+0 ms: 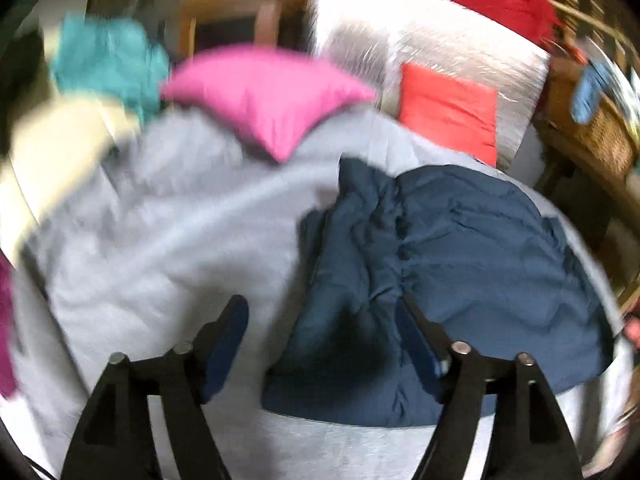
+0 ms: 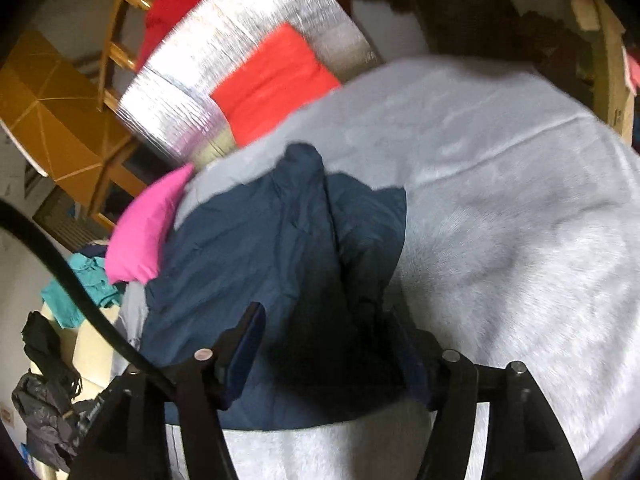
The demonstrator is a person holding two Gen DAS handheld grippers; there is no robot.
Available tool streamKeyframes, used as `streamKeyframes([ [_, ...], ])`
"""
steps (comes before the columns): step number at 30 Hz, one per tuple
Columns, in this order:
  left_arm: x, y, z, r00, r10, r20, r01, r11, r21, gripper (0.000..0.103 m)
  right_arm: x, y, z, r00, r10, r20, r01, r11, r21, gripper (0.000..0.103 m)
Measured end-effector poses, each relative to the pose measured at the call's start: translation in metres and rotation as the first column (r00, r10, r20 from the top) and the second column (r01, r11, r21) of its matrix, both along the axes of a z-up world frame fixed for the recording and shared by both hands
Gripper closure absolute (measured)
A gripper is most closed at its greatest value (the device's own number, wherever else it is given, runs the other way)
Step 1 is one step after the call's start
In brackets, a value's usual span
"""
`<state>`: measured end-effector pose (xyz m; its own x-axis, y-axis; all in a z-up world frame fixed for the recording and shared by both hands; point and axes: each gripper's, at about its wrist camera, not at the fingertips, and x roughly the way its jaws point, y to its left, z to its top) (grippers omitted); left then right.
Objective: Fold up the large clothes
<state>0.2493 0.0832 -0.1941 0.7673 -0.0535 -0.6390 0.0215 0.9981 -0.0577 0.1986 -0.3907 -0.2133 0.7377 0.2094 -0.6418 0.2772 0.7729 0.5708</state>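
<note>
A navy garment was seen lying on a pale grey bed cover, in the lower right of the left wrist view and in the centre-left of the right wrist view. Its long axis appeared to run from the bottom of each frame toward the top, with a gathered ridge of cloth along that line; which end was the collar could not be told through the blur.

Open grey cover was left to the left of the garment in the left wrist view, and to its right and above it in the right wrist view. The upper edge of that room was bounded by a pink pillow, a red cushion and a silver padded panel behind it. A teal cloth was seen at the upper left. A wicker basket was set at the right edge, with a blue cloth hung over its rim.

The left gripper was held with its jaws spread apart above the garment's near edge, nothing pinched. The right gripper was likewise spread, with navy cloth between the fingers, though no pressing could be made out.
</note>
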Motion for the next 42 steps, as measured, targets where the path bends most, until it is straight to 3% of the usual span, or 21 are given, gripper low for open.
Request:
streamKeyframes([
  [3,-0.025,-0.020,0.004,0.997,-0.030,0.074,0.018,0.989,0.149,0.022,-0.023,0.007,0.005,0.999,0.011,0.044,-0.012,1.000,0.024,0.033],
  [6,-0.041,-0.030,0.003,0.994,-0.060,0.092,0.038,0.974,0.221,0.022,-0.040,0.023,0.005,0.997,0.049,0.055,-0.051,0.998,0.031,0.033],
  [15,-0.055,-0.036,0.002,0.992,-0.087,0.089,0.068,0.977,0.201,0.022,-0.042,0.067,-0.004,0.986,0.161,0.044,-0.160,0.987,-0.023,0.033],
  [19,-0.051,-0.036,0.000,0.993,-0.082,0.084,0.065,0.980,0.186,0.022,-0.028,0.080,-0.010,0.980,0.193,0.037,-0.192,0.981,-0.028,0.048],
  [24,-0.049,-0.040,-0.002,0.993,-0.085,0.079,0.069,0.979,0.193,0.022,-0.018,0.101,-0.010,0.972,0.231,0.030,-0.229,0.972,-0.052,0.048],
  [33,-0.044,-0.049,-0.007,0.993,-0.094,0.064,0.078,0.973,0.219,0.022,0.001,0.116,-0.018,0.975,0.220,-0.002,-0.220,0.974,-0.046,0.048],
  [42,-0.041,-0.060,-0.011,0.992,-0.117,0.053,0.100,0.963,0.251,0.022,0.011,0.130,-0.020,0.977,0.206,-0.047,-0.211,0.967,-0.142,0.048],
])
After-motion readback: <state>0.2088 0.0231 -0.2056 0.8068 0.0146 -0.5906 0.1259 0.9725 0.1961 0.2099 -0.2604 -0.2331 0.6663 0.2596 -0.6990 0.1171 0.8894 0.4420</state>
